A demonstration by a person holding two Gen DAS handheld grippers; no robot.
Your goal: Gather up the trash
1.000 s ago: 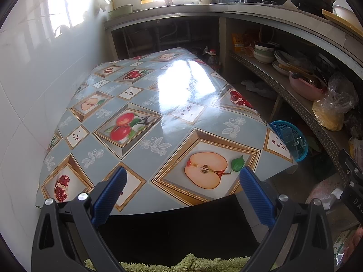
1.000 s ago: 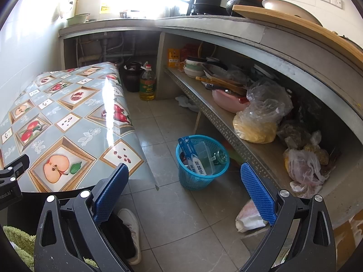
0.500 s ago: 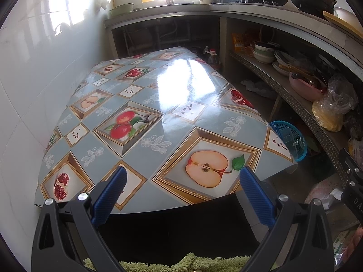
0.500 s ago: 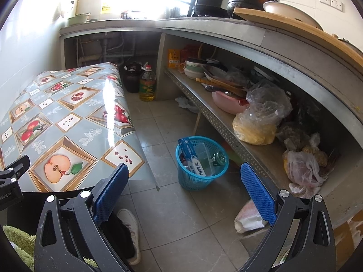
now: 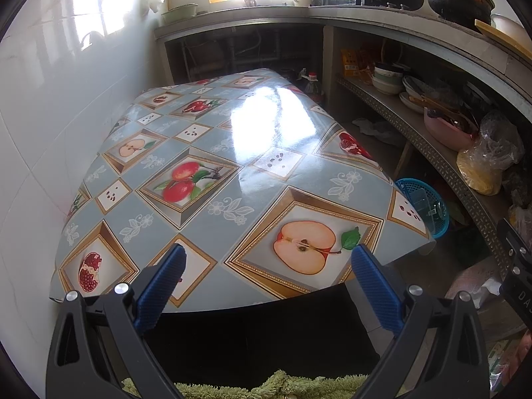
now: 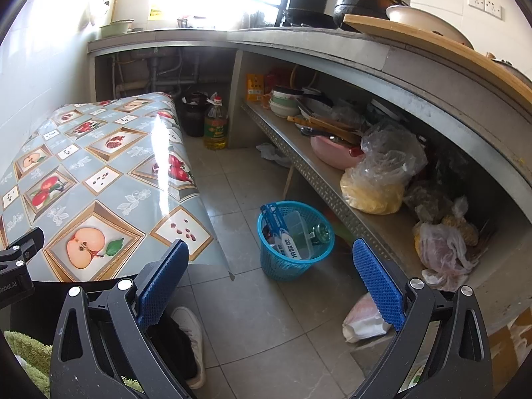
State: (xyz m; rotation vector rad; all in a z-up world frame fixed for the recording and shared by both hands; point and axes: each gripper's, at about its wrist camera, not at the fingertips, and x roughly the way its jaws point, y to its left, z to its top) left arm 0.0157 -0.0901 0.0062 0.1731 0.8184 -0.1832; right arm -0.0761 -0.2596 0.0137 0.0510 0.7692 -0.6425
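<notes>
Blue woven-plastic round waste basket [image 6: 295, 240]: stands on the grey tiled floor [image 6: 252, 329] at frame centre, between and above the spread blue-padded fingers of the right gripper [image 6: 270, 277], not touching them; holds a clear plastic box [image 6: 298, 231] and blue-white packets [image 6: 282, 232]. Crumpled pink-white plastic bag [image 6: 364, 320]: on the floor, lower right, just beside the right finger. Left gripper [image 5: 267, 284]: jaws wide apart, empty, over the near edge of the fruit-patterned glossy tablecloth [image 5: 232, 173]; the basket [image 5: 424, 206] shows at right, well apart.
</notes>
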